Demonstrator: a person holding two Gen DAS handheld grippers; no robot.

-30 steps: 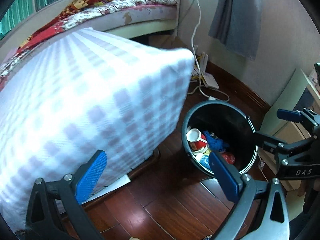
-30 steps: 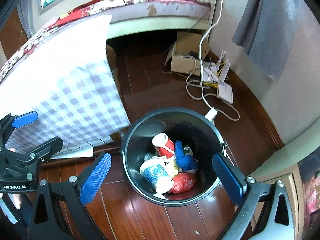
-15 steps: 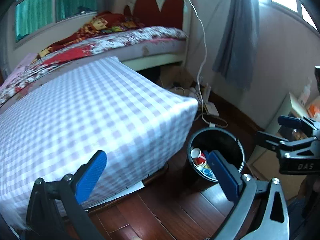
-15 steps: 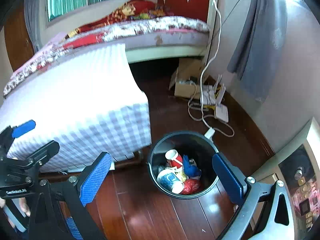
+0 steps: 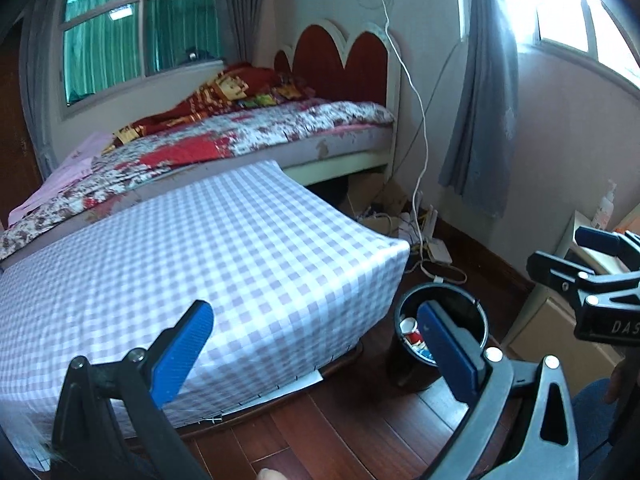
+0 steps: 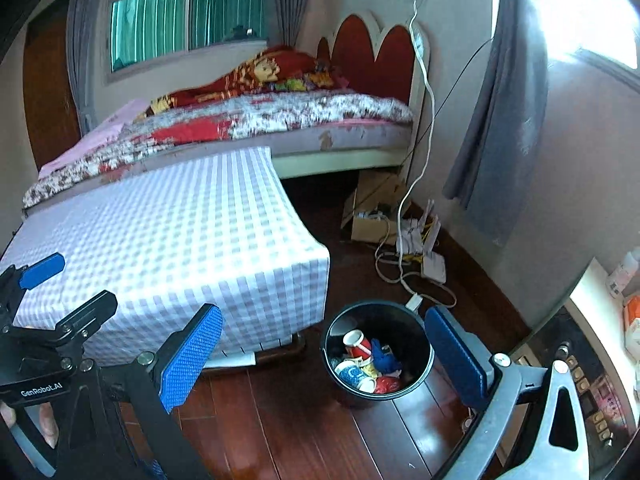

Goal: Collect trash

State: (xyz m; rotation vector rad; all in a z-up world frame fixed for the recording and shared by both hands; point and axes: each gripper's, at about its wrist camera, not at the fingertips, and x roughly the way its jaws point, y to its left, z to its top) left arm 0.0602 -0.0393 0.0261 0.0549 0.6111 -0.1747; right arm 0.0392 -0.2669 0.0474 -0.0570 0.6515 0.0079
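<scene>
A black round trash bin [image 6: 378, 354] stands on the wooden floor beside the checked table. It holds a red-and-white paper cup [image 6: 356, 343], a blue-patterned cup [image 6: 354, 374], a blue wrapper and a red wrapper. The bin also shows in the left wrist view [image 5: 440, 332], partly behind a blue finger. My right gripper [image 6: 320, 360] is open and empty, high above the bin. My left gripper [image 5: 316, 356] is open and empty, above the table's near corner. Each gripper shows at the edge of the other's view.
A low table with a lilac-checked cloth [image 6: 172, 248] fills the left. A bed [image 6: 256, 120] lies behind it. A cardboard box [image 6: 372, 216], white cables and a router [image 6: 434, 266] sit by the wall. A cabinet [image 6: 592, 360] stands at the right.
Both grippers have risen and pulled back from the bin. The bin looks smaller now, and the bed, window and curtains have come into view. Both stay open.
</scene>
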